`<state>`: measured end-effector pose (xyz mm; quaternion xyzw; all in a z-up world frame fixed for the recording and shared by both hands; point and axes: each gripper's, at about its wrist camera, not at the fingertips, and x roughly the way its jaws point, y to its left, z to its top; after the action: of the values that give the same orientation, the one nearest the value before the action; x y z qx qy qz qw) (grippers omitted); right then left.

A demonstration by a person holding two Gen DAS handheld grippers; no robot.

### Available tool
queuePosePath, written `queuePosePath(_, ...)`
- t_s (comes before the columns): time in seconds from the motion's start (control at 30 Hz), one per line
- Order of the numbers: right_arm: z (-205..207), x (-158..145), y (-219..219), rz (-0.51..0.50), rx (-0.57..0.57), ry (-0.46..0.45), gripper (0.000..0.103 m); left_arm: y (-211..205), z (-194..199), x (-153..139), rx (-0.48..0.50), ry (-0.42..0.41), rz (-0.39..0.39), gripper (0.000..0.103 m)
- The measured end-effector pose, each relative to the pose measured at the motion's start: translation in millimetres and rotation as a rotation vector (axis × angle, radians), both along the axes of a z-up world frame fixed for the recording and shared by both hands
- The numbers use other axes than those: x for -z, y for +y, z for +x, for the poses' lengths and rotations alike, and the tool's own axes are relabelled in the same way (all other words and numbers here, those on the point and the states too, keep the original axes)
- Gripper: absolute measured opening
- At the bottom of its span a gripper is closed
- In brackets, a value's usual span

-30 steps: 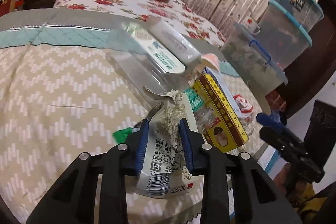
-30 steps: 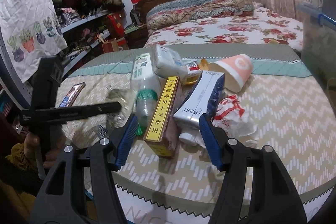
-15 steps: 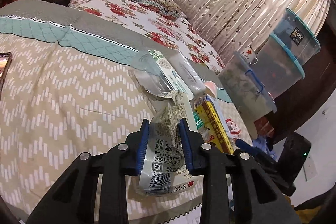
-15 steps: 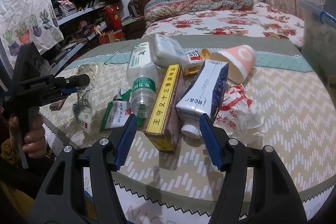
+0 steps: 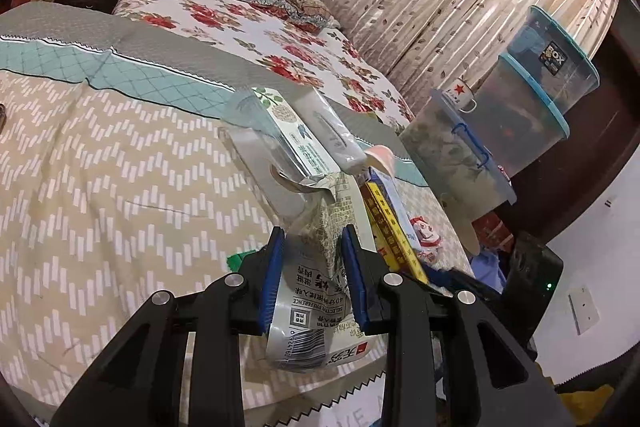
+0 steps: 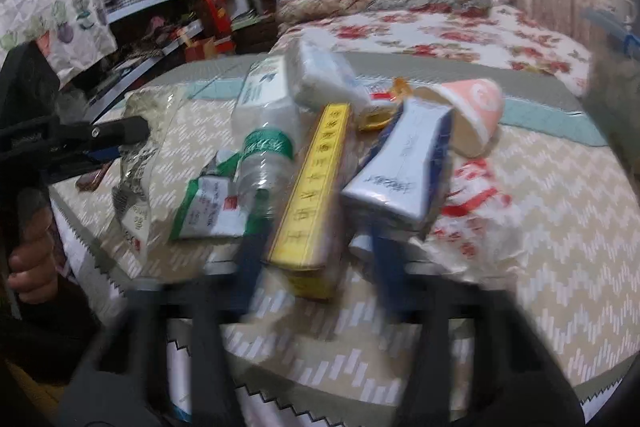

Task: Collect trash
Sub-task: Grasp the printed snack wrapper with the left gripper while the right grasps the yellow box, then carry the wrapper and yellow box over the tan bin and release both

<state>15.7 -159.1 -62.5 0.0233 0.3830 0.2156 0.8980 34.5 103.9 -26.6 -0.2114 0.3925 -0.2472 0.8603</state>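
My left gripper (image 5: 312, 239) is shut on a crumpled silver snack wrapper (image 5: 320, 291), held up over the near edge of the zigzag bed cover (image 5: 100, 187). The right wrist view shows the same wrapper (image 6: 136, 163) hanging from it at the left. My right gripper (image 6: 316, 259) is blurred and its jaws are closing. The near end of a long yellow box (image 6: 316, 187) lies between them, with a gap on its right side. Around the box lie a green-labelled plastic bottle (image 6: 264, 147), a green sachet (image 6: 208, 207), a blue-white tube (image 6: 404, 163), a pink paper cup (image 6: 476, 107) and a red-white bag (image 6: 472, 211).
A white tissue pack (image 6: 324, 75) leans on the pile's far side. Stacked clear storage bins (image 5: 532, 115) with a star mug (image 5: 460, 95) stand to the right of the bed. Cluttered shelves (image 6: 160, 7) line the left. A hand (image 6: 28, 259) holds the left gripper's handle.
The left gripper has lifted the wrapper up and away from the pile. The right gripper has sunk toward the yellow box, and its jaws have narrowed from wide open.
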Motion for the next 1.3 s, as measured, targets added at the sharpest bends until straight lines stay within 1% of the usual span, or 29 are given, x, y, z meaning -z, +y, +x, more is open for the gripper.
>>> queuePosePath(0.03, -2.0, -2.2, -2.1, 0.021, 0.000, -0.006, 0.027, -1.3, -0.1, 0.1, 0.002, 0.003, 0.000, 0.028)
queuePosePath(0.1, -8.1, -11.6, -7.7, 0.060, -0.002, -0.041, 0.026, -3.8, 0.1, -1.1, 0.007, 0.003, -0.004, 0.028)
queuePosePath(0.17, -19.3, -28.4, -16.1, 0.099, 0.006, -0.116, 0.026, -9.2, 1.5, -5.8, 0.017, -0.005, -0.008, 0.028)
queuePosePath(0.27, -33.9, -45.6, -27.0, 0.112, 0.036, -0.215, 0.026, -21.0, 4.5, -16.2, 0.043, -0.026, -0.013, 0.028)
queuePosePath(0.3, -40.5, -52.5, -34.4, 0.107, 0.065, -0.264, 0.026, -28.0, 6.3, -21.4, 0.058, -0.038, -0.012, 0.028)
queuePosePath(0.37, -48.6, -60.1, -47.2, 0.101, 0.121, -0.321, 0.026, -38.6, 11.5, -28.8, 0.084, -0.057, -0.007, 0.028)
queuePosePath(0.47, -55.2, -66.8, -72.1, 0.110, 0.205, -0.363, 0.026, -64.9, 19.4, -41.3, 0.136, -0.088, 0.009, 0.028)
queuePosePath(0.57, -59.5, -62.1, -105.0, 0.131, 0.298, -0.357, 0.026, -98.6, 27.6, -50.0, 0.195, -0.105, 0.024, 0.028)
queuePosePath(0.6, -60.1, -57.7, -119.3, 0.142, 0.336, -0.343, 0.026, -109.9, 30.2, -52.1, 0.213, -0.108, 0.028, 0.028)
queuePosePath(0.77, -61.8, -40.8, -165.0, 0.170, 0.448, -0.294, 0.026, -184.4, 43.6, -56.5, 0.333, -0.109, 0.058, 0.027)
queuePosePath(0.83, -64.8, -31.5, -184.2, 0.181, 0.491, -0.266, 0.026, -220.6, 48.6, -54.8, 0.390, -0.105, 0.078, 0.027)
queuePosePath(0.93, -68.2, -15.5, -209.0, 0.199, 0.541, -0.225, 0.026, -262.4, 55.5, -48.2, 0.455, -0.089, 0.102, 0.027)
queuePosePath(1.0, -69.1, -6.5, -225.1, 0.214, 0.573, -0.202, 0.026, -296.2, 63.6, -41.8, 0.499, -0.066, 0.123, 0.027)
queuePosePath(1.17, -72.8, -1.7, -263.3, 0.235, 0.660, -0.215, 0.026, -362.0, 82.2, -31.3, 0.577, -0.025, 0.147, 0.027)
queuePosePath(1.3, -69.4, -1.2, -309.6, 0.243, 0.761, -0.224, 0.026, -422.2, 100.4, -29.0, 0.631, -0.008, 0.158, 0.026)
